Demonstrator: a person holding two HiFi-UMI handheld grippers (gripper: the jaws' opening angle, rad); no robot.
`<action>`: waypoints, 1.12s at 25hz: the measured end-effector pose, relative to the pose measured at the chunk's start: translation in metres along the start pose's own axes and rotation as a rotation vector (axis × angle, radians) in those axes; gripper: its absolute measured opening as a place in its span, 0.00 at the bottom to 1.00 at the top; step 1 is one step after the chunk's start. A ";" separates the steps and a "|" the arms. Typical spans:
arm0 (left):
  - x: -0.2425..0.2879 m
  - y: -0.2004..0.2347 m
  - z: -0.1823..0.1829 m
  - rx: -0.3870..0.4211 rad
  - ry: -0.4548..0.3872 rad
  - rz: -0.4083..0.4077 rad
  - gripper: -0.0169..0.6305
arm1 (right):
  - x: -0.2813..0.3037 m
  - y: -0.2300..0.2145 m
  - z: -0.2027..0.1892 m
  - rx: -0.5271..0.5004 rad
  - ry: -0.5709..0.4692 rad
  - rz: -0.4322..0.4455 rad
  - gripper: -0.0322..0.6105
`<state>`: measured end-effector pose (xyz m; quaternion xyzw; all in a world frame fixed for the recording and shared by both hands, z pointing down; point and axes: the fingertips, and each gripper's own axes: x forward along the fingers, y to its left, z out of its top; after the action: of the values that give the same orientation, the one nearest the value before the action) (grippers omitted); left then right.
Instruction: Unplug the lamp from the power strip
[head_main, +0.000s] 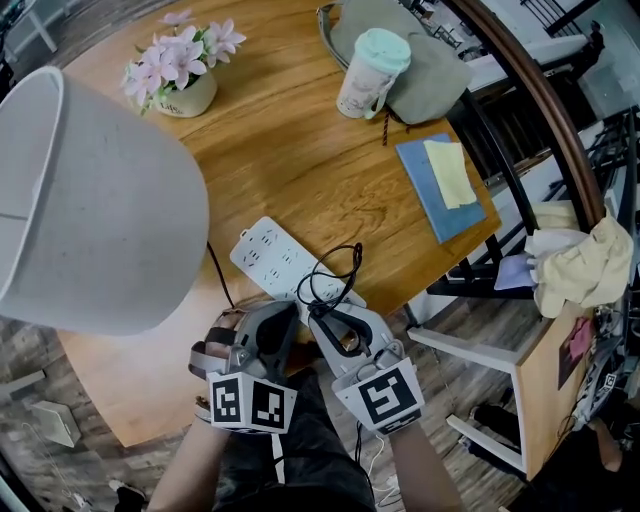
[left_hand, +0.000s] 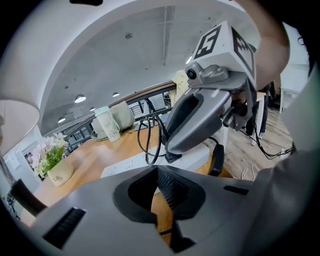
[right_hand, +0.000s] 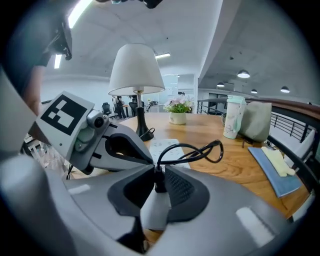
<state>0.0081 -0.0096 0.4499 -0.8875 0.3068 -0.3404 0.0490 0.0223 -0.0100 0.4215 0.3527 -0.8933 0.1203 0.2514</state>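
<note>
One pot (head_main: 190, 98) at eleven o'clock holds pink flowers (head_main: 187, 52); right claw (right_hand: 157, 181) pinches the grey plug (right_hand: 156, 209), cord (right_hand: 197, 150) looped; left claw (left_hand: 157, 186) pressed together.

**Your two grey grippers, each with its marker cube**

Your left gripper (head_main: 285, 312) and right gripper (head_main: 322, 320) have the same smooth light-grey shells. Each has a dark hollow behind its jaws, lined with black ribbed pads (left_hand: 167, 187). Each carries a white cube (head_main: 250, 403) printed with bold black square markers (a small round camera lens (left_hand: 192, 74) sits just under the right one's cube). You're wearing dark clothing (head_main: 300, 460).
</note>
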 end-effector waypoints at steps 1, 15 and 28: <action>0.000 0.002 -0.001 0.002 -0.007 -0.011 0.02 | 0.001 0.000 0.000 -0.002 -0.001 0.002 0.16; -0.001 -0.007 0.002 0.016 -0.074 -0.214 0.21 | 0.009 -0.001 -0.007 -0.007 0.041 0.024 0.20; 0.000 -0.023 0.002 0.171 -0.003 -0.343 0.04 | 0.009 0.000 -0.012 -0.010 0.080 0.038 0.16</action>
<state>0.0217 0.0087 0.4550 -0.9198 0.1210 -0.3674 0.0662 0.0208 -0.0105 0.4365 0.3294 -0.8896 0.1345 0.2863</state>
